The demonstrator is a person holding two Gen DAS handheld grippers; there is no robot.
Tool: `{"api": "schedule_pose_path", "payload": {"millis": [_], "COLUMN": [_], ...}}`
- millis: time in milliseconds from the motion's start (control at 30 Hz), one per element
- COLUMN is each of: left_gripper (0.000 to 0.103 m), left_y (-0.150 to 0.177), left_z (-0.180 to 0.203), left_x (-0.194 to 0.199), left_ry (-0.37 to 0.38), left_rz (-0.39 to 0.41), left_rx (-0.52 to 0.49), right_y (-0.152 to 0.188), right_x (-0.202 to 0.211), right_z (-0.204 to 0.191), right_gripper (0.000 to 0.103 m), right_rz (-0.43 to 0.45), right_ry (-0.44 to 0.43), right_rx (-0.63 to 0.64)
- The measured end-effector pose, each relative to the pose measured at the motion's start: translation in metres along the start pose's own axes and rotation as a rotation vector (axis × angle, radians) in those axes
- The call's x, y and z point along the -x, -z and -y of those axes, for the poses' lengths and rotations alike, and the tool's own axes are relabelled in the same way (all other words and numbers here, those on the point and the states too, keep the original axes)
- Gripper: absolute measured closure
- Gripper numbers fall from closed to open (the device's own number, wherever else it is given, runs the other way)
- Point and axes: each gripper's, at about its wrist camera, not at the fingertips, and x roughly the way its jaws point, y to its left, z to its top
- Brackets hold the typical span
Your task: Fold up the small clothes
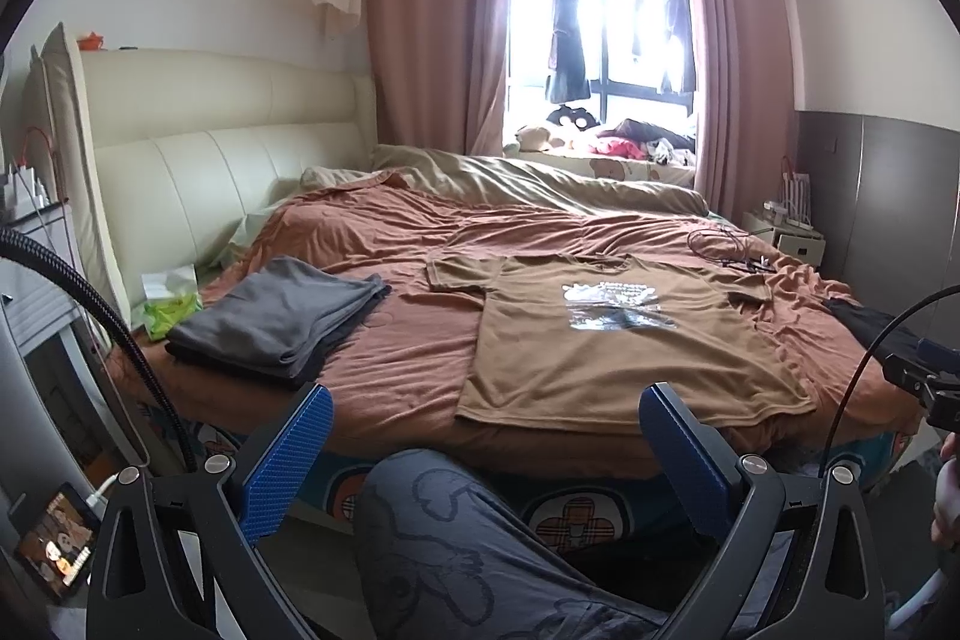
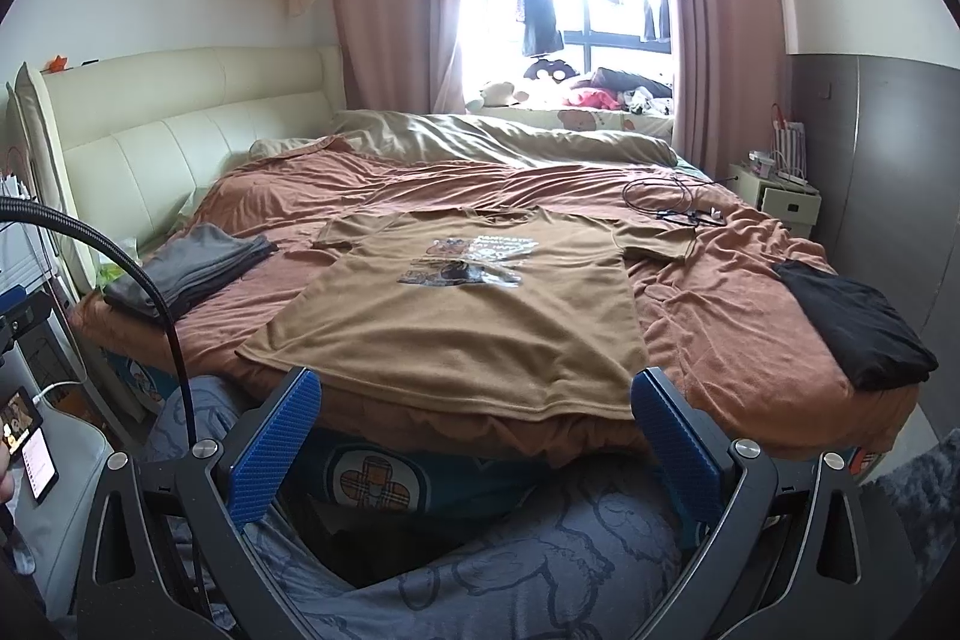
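Left wrist view: our left gripper [image 1: 486, 415] hangs off the near edge of the bed [image 1: 384, 370], fingers [image 1: 294, 454] spread wide, pinching nothing. The brown T-shirt [image 1: 606, 358] lies flat, print up, hem toward us and collar away, probably laid out that way so both hem corners are within reach for the first fold. A folded grey pile [image 1: 282, 322] sits well apart to its left, likely the done stack, kept clear of the working area. A knee in patterned trousers [image 1: 456, 538] shows below, between the fingers.

Right wrist view: our right gripper [image 2: 474, 397] hovers just short of the hem, fingers [image 2: 678, 448] also spread, empty. The T-shirt [image 2: 456, 334] is centred ahead, sleeves out to both sides. A black garment [image 2: 858, 322] waits at the right bed edge, apparently next. Cables [image 2: 672, 202] lie beyond the right sleeve, not touching it. Fold not yet started, in our judgement.
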Motion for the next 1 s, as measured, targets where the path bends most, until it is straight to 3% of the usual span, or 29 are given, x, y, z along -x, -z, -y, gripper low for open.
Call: {"api": "schedule_pose_path", "payload": {"millis": [1000], "left_gripper": [0.0], "left_y": [0.005], "left_z": [-0.011], "left_x": [-0.003], "left_ry": [-0.009], "left_rz": [-0.007], "left_rx": [0.026], "right_y": [-0.008], "right_x": [-0.008], "right_z": [-0.008], "right_gripper": [0.0], "right_rz": [-0.017], "right_ry": [-0.019], "right_rx": [0.005]}}
